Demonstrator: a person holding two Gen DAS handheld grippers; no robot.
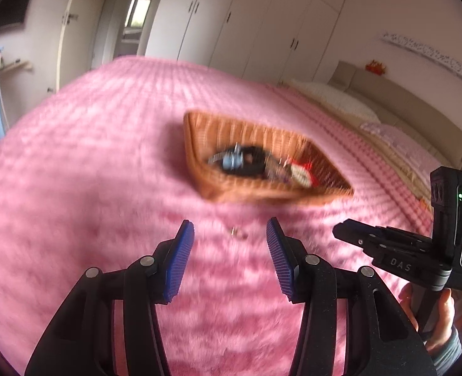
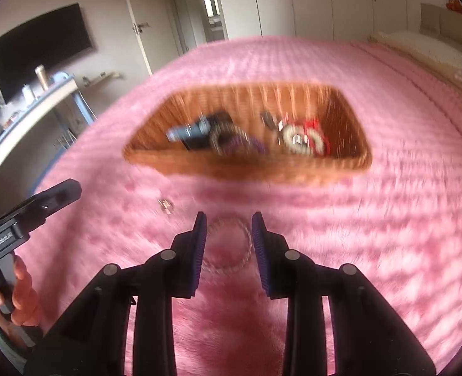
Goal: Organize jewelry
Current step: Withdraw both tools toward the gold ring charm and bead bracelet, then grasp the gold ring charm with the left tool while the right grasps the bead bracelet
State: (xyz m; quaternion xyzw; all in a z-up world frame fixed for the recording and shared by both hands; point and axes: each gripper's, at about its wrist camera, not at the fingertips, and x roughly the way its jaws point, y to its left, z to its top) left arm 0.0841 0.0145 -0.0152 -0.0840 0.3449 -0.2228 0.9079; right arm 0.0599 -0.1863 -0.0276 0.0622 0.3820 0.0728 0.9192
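A wicker basket (image 1: 281, 194) (image 2: 240, 172) sits on the pink fluffy bedspread and holds several jewelry pieces, among them a blue and black piece (image 1: 235, 159) (image 2: 196, 131) and a red and white bracelet (image 2: 306, 136). A small metal piece (image 1: 238, 232) (image 2: 165, 206) lies on the bedspread in front of the basket. My left gripper (image 1: 230, 235) is open above it, empty. A thin beaded bracelet (image 2: 228, 244) lies on the bedspread between the open fingers of my right gripper (image 2: 228, 224). The right gripper also shows in the left wrist view (image 1: 387, 244).
The pink bedspread (image 1: 90, 172) covers the whole bed. Pillows (image 1: 340, 100) lie at the head. White wardrobes (image 1: 246, 15) stand behind. A desk with bottles (image 2: 37, 100) and a wall TV (image 2: 43, 47) are on the left.
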